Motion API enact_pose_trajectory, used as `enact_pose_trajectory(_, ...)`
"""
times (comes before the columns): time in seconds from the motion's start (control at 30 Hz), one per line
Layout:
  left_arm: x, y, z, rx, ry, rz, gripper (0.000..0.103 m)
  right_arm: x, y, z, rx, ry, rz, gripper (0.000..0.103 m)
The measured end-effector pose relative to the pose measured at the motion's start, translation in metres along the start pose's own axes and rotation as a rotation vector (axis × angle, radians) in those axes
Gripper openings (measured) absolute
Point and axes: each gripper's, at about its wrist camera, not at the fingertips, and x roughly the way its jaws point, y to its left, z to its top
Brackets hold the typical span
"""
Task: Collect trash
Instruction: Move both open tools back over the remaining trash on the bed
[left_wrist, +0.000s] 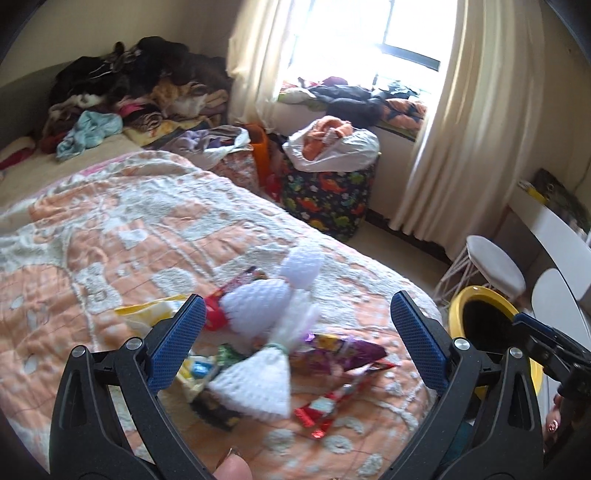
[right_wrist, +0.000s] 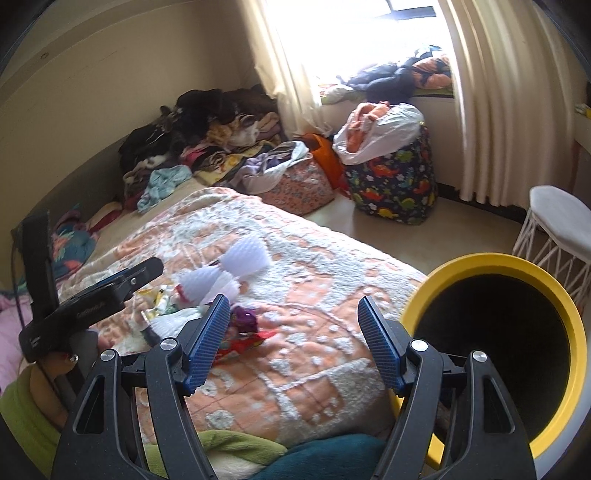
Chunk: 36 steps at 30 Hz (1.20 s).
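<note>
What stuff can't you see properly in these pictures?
- Inside of the yellow bin: right wrist view, its hollow is all dark, so its contents cannot be told.
- Snack wrappers: left wrist view, blurred, print unreadable; the white foam nets cover some.
- Left hand-held gripper: right wrist view shows only its side, fingertips hidden.
- Right hand-held gripper: left wrist view, cut off by the edge.

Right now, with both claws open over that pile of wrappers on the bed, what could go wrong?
The white foam nets are light and springy, so a claw might squash one out sideways.

The wrappers overlap, so the left claw may lift several and shed some on the blanket.

The yellow bin stands off the bed's edge beside the right claw; a dropped piece could land on the floor.
</note>
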Motion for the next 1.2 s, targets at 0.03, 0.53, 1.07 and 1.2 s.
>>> enact_pose_trajectory(0.03,0.000,0.005,0.000,-0.003,-0.002,0.007,0.092,0.001,0.004,0.001,-0.010,0.004,0.002,0.069)
enact_pose_trajectory(0.53,0.002,0.068,0.001,-0.132,-0.007,0.076,0.092,0.031,0.041,0.006,-0.109,0.067,0.021,0.069)
enact_pose_trajectory(1.07,0.026,0.122,-0.023,-0.285,0.108,0.098,0.091,0.109,0.061,-0.001,-0.216,0.236,0.029,0.069)
enact_pose_trajectory(1.2,0.036,0.129,-0.031,-0.344,0.157,0.045,0.082,0.126,0.061,-0.003,-0.224,0.272,0.030,0.069)
